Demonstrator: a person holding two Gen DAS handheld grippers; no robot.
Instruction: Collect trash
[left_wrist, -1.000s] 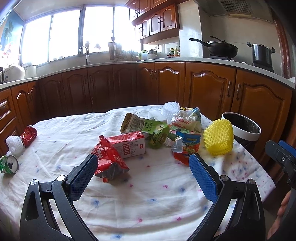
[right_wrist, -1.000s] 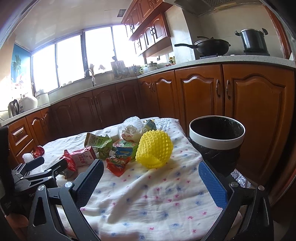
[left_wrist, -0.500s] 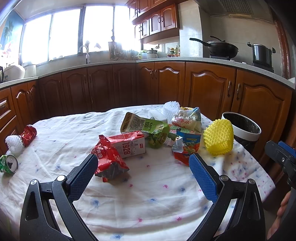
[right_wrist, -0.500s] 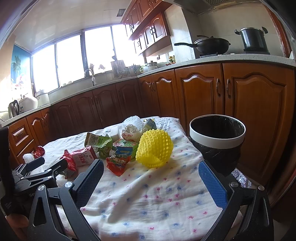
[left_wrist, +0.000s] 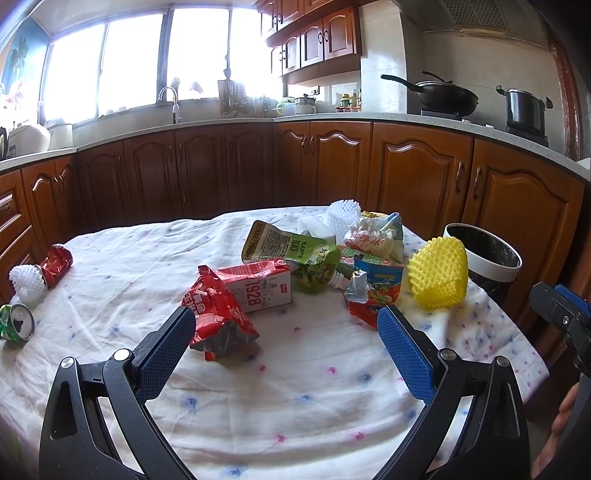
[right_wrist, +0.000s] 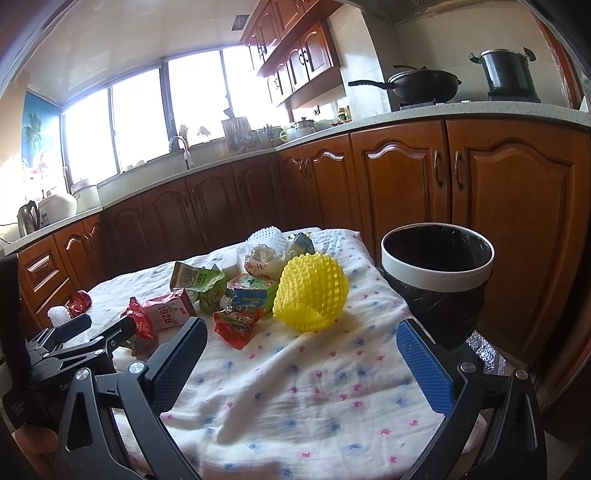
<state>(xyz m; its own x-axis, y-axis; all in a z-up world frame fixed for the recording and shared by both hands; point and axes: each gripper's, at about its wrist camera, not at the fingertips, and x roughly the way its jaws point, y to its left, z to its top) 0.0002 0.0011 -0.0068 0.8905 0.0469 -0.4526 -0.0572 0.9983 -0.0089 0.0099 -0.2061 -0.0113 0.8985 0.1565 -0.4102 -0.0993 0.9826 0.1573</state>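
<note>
Trash lies scattered over a table draped in a white cloth speckled with small blue and pink marks, most of it bunched ahead of both grippers. Directly ahead of the left gripper, whose blue-padded jaws are spread wide with nothing between them, a crumpled red foil wrapper sits just beyond its left finger, touching a flattened red-and-white carton printed "1928". Farther ahead lies a green pouch with a "100" label, and beyond that a heap of a white foam net and a crinkled white bag. Ahead of its right finger lies a torn orange-and-blue snack packet, and just to the right of that a yellow foam fruit net, bulging and open at one end. Far off to the left of this gripper, near the table edge, lie a crushed green can, another white foam net and a small red wrapper, the last two touching. The right gripper is likewise spread wide and holds nothing; the yellow net sits ahead between its fingers, the snack packet ahead to the left. A black-lined bin with a white rim stands beside the table, just beyond its right finger.
</note>
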